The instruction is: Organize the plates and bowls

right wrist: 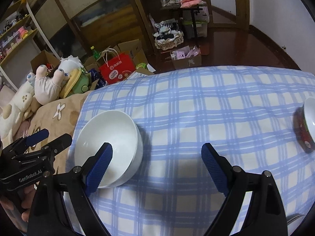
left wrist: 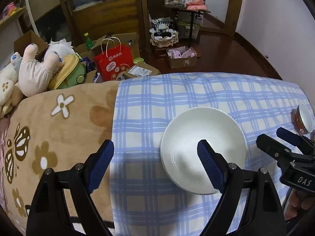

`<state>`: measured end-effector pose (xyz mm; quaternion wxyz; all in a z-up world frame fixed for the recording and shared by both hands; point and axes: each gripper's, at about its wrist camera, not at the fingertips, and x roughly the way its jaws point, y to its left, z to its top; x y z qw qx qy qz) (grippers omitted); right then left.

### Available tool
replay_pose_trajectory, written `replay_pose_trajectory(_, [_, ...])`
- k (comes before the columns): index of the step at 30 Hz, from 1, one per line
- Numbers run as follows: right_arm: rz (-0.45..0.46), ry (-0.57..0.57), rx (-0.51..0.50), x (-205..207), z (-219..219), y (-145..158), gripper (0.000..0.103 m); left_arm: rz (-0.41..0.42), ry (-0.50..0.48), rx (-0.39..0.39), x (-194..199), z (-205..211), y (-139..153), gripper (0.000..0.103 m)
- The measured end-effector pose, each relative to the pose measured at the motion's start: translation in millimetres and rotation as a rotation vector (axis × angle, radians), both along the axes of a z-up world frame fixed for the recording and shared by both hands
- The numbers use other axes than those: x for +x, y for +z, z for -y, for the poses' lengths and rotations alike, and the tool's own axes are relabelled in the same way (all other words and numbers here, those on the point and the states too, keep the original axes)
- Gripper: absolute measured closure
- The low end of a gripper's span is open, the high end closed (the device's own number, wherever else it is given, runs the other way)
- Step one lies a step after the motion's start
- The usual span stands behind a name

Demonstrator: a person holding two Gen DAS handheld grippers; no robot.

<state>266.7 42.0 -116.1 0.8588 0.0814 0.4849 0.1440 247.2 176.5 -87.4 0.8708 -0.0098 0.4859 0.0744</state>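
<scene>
The white bowl (left wrist: pixel 198 137) sits on the blue plaid cloth (left wrist: pixel 177 94). Flanking it, the left gripper (left wrist: pixel 155 161) and right gripper (right wrist: pixel 157 161) both gape empty. The red-patterned bowl (right wrist: pixel 307 125) lies well right of it.

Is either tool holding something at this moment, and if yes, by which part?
Nothing is held. The left tool and right tool are both open above the checked cloth. The white bowl lies free on it.
</scene>
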Motion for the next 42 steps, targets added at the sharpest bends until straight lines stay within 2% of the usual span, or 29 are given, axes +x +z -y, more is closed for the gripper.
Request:
replay_pose_trajectory(3, [-0.013,0.018,-0.019,5,-10,-8,0.007,-0.027,-0.008,0.02,5,3,-12,0.018])
replay_pose_trajectory(6, [-0.012,0.037,-0.054,10,-21,-12,0.007,-0.068,-0.002,-0.002,11,1,-26,0.018])
replay_pose_trajectory(10, [-0.027,0.061,-0.089,15,-30,-18,0.007,-0.085,-0.004,-0.001,13,1,-35,0.018])
replay_pose_trajectory(12, [-0.04,0.068,-0.101,18,-33,-21,0.007,-0.096,-0.005,-0.013,15,0,-40,0.029])
replay_pose_trajectory(15, [-0.055,0.078,-0.107,20,-35,-25,0.008,-0.12,0.019,-0.03,18,-4,-49,0.037])
replay_pose_trajectory(19, [-0.108,0.083,-0.114,26,-37,-35,0.026,-0.14,0.029,-0.046,20,-7,-56,0.05])
replay_pose_trajectory(20, [-0.118,0.081,-0.118,27,-38,-37,0.028,-0.144,0.032,-0.041,20,-7,-58,0.054])
replay_pose_trajectory(23, [-0.146,0.084,-0.116,28,-42,-43,0.044,-0.146,0.052,-0.034,20,-9,-61,0.07])
replay_pose_trajectory(24, [-0.153,0.087,-0.11,27,-42,-44,0.049,-0.146,0.048,-0.054,20,-10,-61,0.078])
replay_pose_trajectory(25, [-0.158,0.086,-0.105,27,-42,-46,0.055,-0.146,0.039,-0.076,20,-9,-62,0.081])
replay_pose_trajectory(27, [-0.172,0.071,-0.087,27,-41,-50,0.057,-0.153,0.033,-0.073,20,-7,-62,0.086])
replay_pose_trajectory(29, [-0.182,0.062,-0.07,26,-40,-52,0.059,-0.16,0.028,-0.08,19,-5,-62,0.089])
replay_pose_trajectory(33, [-0.196,0.069,-0.036,25,-42,-54,0.075,-0.159,0.019,-0.088,17,-2,-64,0.093])
replay_pose_trajectory(37, [-0.161,0.11,-0.128,21,-57,-50,0.086,-0.145,0.012,-0.112,17,-1,-60,0.093])
replay_pose_trajectory(39, [-0.158,0.121,-0.169,20,-62,-48,0.088,-0.144,0.01,-0.116,15,-2,-59,0.093])
replay_pose_trajectory(42, [-0.155,0.125,-0.17,17,-61,-46,0.088,-0.144,0.009,-0.108,14,-1,-58,0.094])
